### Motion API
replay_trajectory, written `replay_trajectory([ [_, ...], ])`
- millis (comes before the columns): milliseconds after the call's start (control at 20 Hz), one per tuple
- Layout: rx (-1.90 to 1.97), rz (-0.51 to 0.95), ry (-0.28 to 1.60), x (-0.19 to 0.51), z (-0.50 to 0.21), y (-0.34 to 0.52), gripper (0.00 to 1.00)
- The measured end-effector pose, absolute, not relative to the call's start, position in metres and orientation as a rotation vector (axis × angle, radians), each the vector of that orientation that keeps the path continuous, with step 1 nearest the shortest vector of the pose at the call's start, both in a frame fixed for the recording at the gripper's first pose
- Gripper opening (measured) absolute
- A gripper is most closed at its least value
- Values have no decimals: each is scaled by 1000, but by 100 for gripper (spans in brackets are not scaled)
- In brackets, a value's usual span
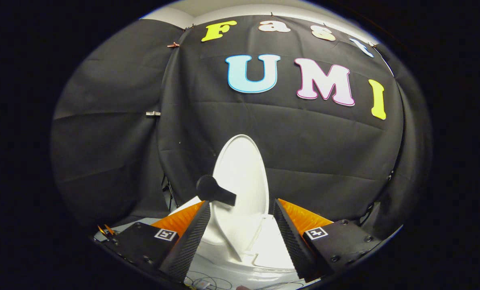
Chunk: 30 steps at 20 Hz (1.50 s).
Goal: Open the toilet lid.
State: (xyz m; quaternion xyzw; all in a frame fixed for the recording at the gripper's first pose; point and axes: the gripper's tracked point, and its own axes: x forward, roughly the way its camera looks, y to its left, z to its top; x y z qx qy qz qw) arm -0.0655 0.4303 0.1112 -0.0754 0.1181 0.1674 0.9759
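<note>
The white toilet lid [240, 177] stands raised, nearly upright, rising beyond and between my two fingers. A black knob-like handle [213, 190] sticks out from the lid's face toward me, just above the left fingertip. Below the lid, the white seat and hinge area of the toilet [270, 249] show between the fingers. My gripper [242, 207] is open, its orange-and-black fingers [191, 237] spread wide on either side of the lid's lower part. Neither finger presses on the lid or the handle.
Black cloth [316, 161] walls the booth close behind the toilet. A tripod leg [171, 193] stands left of the toilet by the cloth. Thin cables [207, 280] lie on the pale floor under the fingers.
</note>
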Motion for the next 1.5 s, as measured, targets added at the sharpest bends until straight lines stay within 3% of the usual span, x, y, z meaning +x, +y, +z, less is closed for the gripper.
replay_trajectory([
  [450,-139,265,185,-46,92,314,99],
  [850,-77,113,178,-11,56,193,99],
  [1500,-90,74,123,2,36,151,99],
])
